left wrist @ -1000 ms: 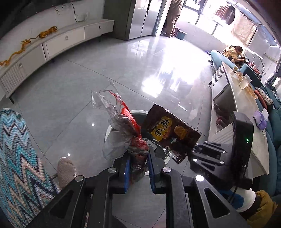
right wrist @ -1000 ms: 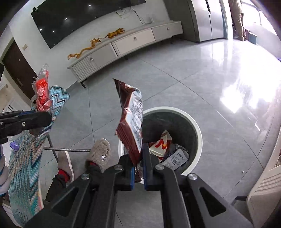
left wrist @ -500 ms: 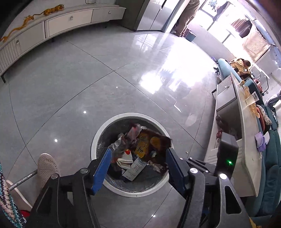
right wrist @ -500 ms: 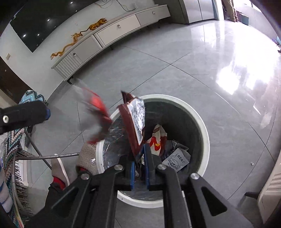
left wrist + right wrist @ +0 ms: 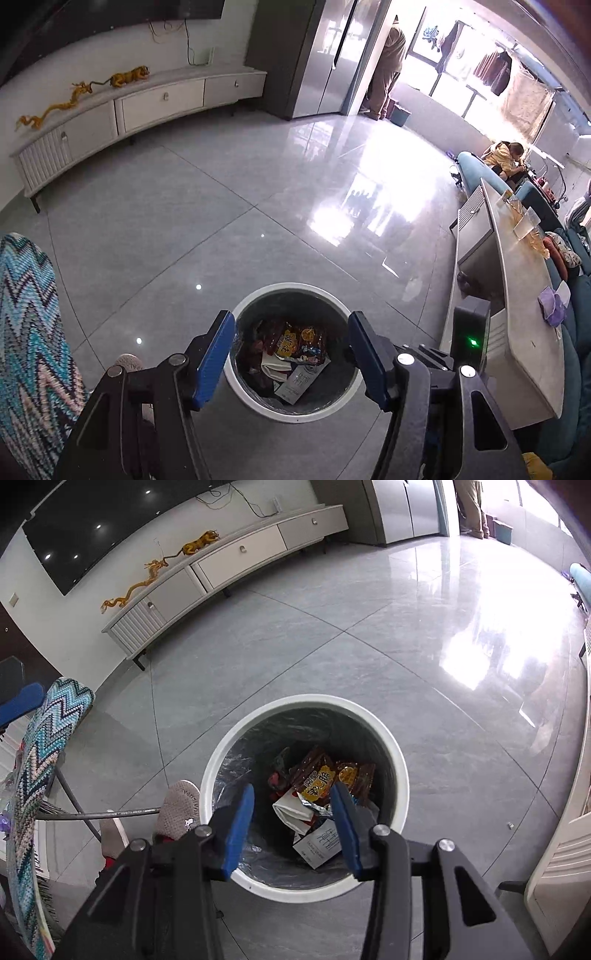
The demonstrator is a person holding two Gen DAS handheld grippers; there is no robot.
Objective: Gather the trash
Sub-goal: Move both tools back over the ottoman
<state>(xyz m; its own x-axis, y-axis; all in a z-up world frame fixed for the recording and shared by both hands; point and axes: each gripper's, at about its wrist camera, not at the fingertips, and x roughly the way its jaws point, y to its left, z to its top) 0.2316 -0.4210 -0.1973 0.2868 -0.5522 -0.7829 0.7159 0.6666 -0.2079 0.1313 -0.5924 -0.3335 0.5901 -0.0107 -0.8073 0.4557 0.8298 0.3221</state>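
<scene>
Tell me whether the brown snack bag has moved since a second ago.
Yes. The brown snack bag has dropped from the right gripper, whose fingers have just been opening, into the bin.

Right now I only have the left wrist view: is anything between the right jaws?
Observer: No. The right gripper has just been opening its jaws; nothing is between them, and the trash bin lies below.
Operator: Anything loose on the floor nearby?
Observer: A small speck lies on the tiles right of the bin, too small to identify.
Operator: And on the other side?
Observer: A thin metal bar runs up to the shoe beside the rim.
</scene>
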